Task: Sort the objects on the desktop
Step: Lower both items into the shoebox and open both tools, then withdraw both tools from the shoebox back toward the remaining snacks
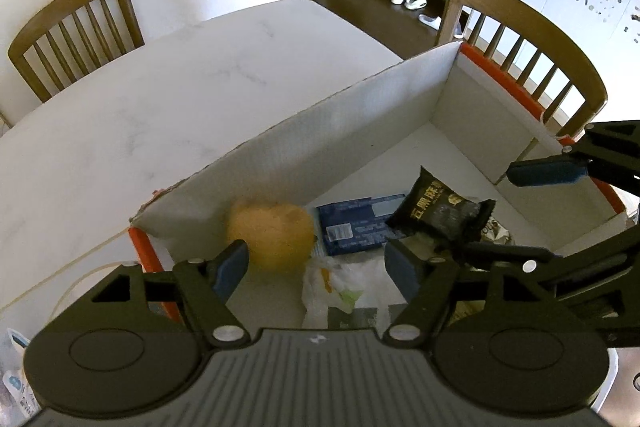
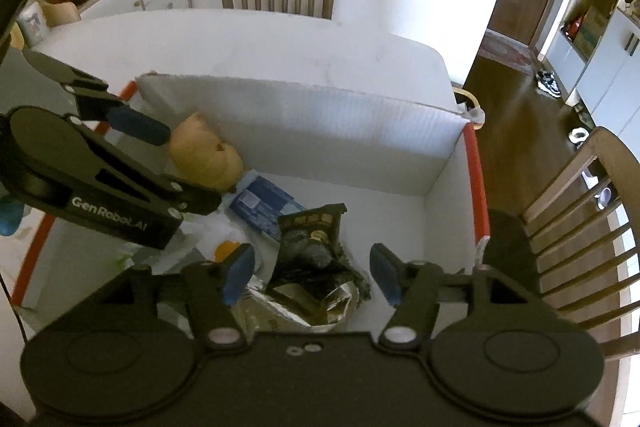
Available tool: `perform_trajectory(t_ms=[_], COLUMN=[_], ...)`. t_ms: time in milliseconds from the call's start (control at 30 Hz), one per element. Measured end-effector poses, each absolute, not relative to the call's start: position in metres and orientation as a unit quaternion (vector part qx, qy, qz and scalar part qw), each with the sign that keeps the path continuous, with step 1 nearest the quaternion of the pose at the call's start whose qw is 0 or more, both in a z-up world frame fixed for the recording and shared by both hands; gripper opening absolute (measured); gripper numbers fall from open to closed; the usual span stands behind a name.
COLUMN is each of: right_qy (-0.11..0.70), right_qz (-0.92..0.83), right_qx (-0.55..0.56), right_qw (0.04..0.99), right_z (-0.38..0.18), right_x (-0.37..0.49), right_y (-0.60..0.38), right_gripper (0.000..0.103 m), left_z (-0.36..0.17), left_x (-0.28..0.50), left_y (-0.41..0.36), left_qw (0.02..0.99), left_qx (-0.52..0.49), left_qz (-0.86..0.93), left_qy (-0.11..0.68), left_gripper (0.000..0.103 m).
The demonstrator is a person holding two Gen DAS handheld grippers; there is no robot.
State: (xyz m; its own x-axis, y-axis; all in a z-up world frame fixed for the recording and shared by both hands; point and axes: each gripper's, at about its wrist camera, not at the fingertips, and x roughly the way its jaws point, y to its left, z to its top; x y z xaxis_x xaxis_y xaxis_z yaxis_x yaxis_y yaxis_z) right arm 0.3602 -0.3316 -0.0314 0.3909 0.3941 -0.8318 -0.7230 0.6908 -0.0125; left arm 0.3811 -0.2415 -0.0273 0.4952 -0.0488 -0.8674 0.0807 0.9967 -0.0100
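Below both grippers, orange fruit (image 1: 270, 239) and black snack packet (image 2: 310, 239) lie loose in the white bin (image 1: 360, 115); left gripper (image 1: 316, 267) and right gripper (image 2: 312, 273) gape empty, drop looks done, next needs another desktop item.

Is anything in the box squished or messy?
Yes. The silver snack bag at the near side of the box looks crumpled and torn open. The black packet lies tilted on top of it, and a wrinkled clear plastic bag sits beside the yellow fruit.
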Motion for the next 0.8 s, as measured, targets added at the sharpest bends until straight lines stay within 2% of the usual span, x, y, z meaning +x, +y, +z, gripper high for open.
perform_trajectory(t_ms=[100, 800], right_qy=[0.427, 0.41], right_qz=[0.347, 0.36], right_qx=[-0.186, -0.145], right_qw=[0.814, 0.825], right_z=[-0.025, -0.005], right_x=[0.357, 0.323], right_y=[-0.335, -0.354], right_gripper=[0.064, 0.07], left_z=[-0.021, 0.008], left_x=[0.376, 0.316], left_y=[-0.242, -0.249], left_qw=[0.867, 0.882], left_qx=[0.017, 0.017], left_qz=[-0.04, -0.041], left_qy=[0.496, 0.469], left_gripper=[0.078, 0.078])
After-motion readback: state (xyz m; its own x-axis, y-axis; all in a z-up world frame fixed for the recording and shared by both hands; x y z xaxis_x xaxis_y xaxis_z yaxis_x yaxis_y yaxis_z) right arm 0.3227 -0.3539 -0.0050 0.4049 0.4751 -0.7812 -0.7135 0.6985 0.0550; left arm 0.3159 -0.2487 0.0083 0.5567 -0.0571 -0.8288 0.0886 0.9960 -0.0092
